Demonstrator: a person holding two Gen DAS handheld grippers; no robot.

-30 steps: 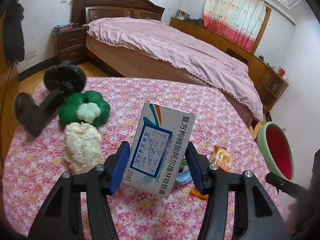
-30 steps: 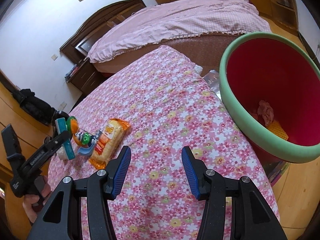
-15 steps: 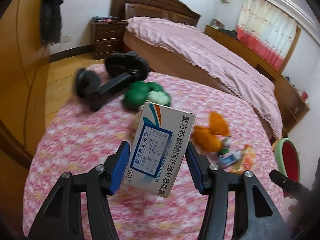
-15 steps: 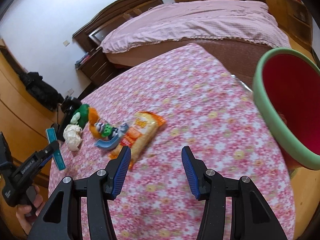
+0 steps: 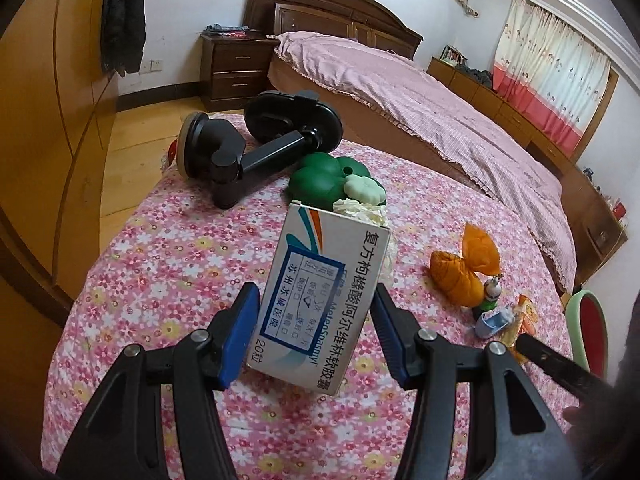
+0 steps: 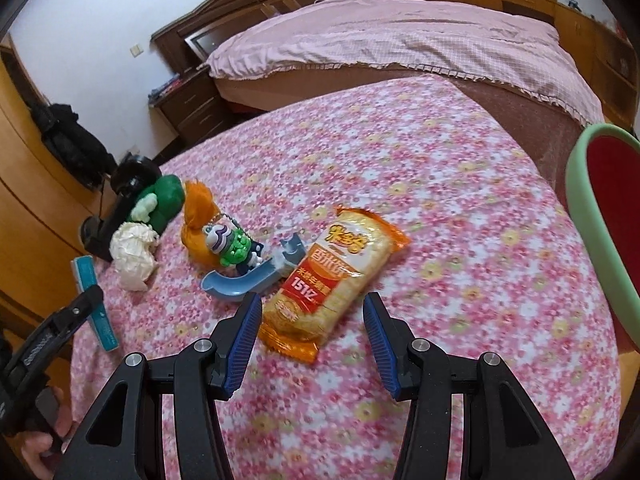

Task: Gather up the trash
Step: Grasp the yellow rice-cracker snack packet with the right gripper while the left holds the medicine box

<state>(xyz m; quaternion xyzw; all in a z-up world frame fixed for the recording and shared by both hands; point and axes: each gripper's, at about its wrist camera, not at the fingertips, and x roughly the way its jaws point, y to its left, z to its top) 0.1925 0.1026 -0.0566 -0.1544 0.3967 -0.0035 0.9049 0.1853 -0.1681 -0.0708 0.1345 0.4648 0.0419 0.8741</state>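
Observation:
My left gripper (image 5: pixel 314 340) is shut on a white medicine box (image 5: pixel 324 304) with blue print, held upright above the flowered table (image 5: pixel 168 264). In the right wrist view that box (image 6: pixel 94 304) shows edge-on at the far left. My right gripper (image 6: pixel 310 340) stands open just over the near end of an orange snack packet (image 6: pixel 332 280), which lies flat on the cloth; the pads are apart from it. Crumpled white paper (image 6: pixel 134 252) and an orange bag (image 6: pixel 198 216) lie further left. A red bin with a green rim (image 6: pixel 600 208) stands off the table's right edge.
A green toy figure (image 6: pixel 232 244) and a blue plastic piece (image 6: pixel 248 280) lie beside the packet. A green flower-shaped toy (image 5: pixel 328 180) and a black suction mount (image 5: pixel 260 148) sit at the table's far left. A bed (image 5: pixel 420 92) stands behind, a wooden wardrobe (image 5: pixel 48 128) to the left.
The right gripper has swung left, away from the bin, and now hangs over the snack packet. The left gripper has moved and rolled with the box still in its jaws.

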